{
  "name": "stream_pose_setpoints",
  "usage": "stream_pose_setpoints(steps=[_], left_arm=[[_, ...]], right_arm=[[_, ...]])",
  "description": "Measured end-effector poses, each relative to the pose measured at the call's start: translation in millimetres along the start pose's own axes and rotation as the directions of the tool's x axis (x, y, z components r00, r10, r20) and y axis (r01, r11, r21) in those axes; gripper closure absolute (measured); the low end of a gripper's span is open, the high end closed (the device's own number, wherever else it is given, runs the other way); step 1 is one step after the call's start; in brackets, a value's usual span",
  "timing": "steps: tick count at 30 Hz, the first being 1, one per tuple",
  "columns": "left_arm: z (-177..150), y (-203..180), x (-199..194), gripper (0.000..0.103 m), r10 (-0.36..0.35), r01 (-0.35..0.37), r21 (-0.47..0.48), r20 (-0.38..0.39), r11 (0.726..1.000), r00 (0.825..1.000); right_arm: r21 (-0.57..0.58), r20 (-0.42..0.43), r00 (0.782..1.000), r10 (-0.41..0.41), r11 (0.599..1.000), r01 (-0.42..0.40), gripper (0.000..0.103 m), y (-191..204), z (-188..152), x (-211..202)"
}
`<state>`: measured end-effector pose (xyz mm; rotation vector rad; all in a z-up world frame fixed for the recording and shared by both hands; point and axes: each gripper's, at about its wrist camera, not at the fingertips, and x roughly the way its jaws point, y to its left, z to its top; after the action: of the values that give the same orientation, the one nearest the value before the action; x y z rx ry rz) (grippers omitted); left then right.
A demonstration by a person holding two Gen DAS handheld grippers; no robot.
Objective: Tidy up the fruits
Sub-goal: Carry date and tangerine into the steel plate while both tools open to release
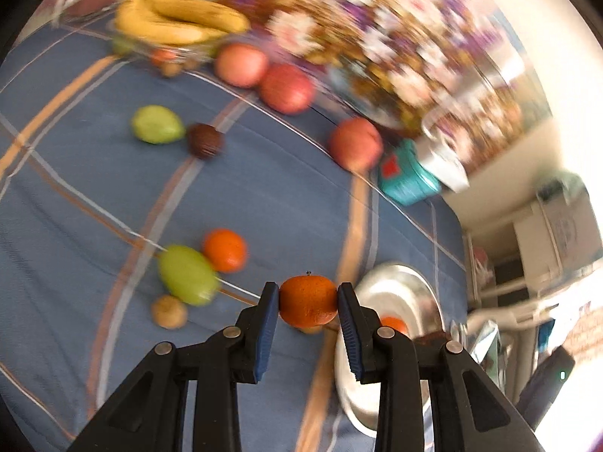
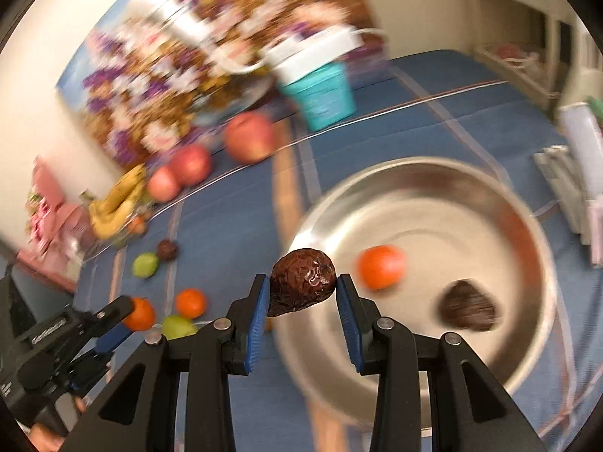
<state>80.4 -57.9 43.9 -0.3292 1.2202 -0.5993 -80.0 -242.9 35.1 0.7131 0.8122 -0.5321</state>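
My left gripper (image 1: 308, 297) is shut on a small orange tangerine (image 1: 308, 300), lifted above the blue cloth just left of the steel bowl (image 1: 407, 282). In the right wrist view my right gripper (image 2: 303, 282) is shut on a wrinkled dark brown fruit (image 2: 303, 282), held over the near left rim of the steel bowl (image 2: 490, 188). Inside the bowl lie a tangerine (image 2: 381, 266) and another dark brown fruit (image 2: 467, 310). The left gripper (image 2: 130, 310) shows at the lower left with its tangerine (image 2: 140, 314).
On the blue checked cloth (image 1: 264, 196) lie two green fruits (image 1: 156, 124) (image 1: 186, 274), a tangerine (image 1: 225, 249), a dark fruit (image 1: 205, 140), a small brown fruit (image 1: 169, 310), three red apples (image 1: 288, 88), and bananas (image 1: 181, 19) in a glass dish. A teal box (image 1: 405, 175) stands by the floral wall.
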Motion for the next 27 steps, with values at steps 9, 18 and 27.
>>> stream_pose_setpoints(steps=[9, 18, 27], left_arm=[[-33, -64, 40, 0.069, -0.008, 0.024, 0.203, -0.081, 0.979, 0.997], [-51, -71, 73, 0.068, 0.057, -0.017, 0.260, -0.145, 0.965, 0.988], [-58, -77, 79, 0.066, 0.069, -0.018, 0.282, -0.172, 0.959, 0.983]], right_arm=[[0.124, 0.029, 0.996, -0.085, 0.989, 0.081, 0.065, -65, 8, -10], [0.129, -0.027, 0.998, -0.063, 0.990, 0.066, 0.064, -72, 6, 22], [0.126, -0.048, 0.996, -0.073, 0.989, 0.079, 0.064, -71, 5, 26]])
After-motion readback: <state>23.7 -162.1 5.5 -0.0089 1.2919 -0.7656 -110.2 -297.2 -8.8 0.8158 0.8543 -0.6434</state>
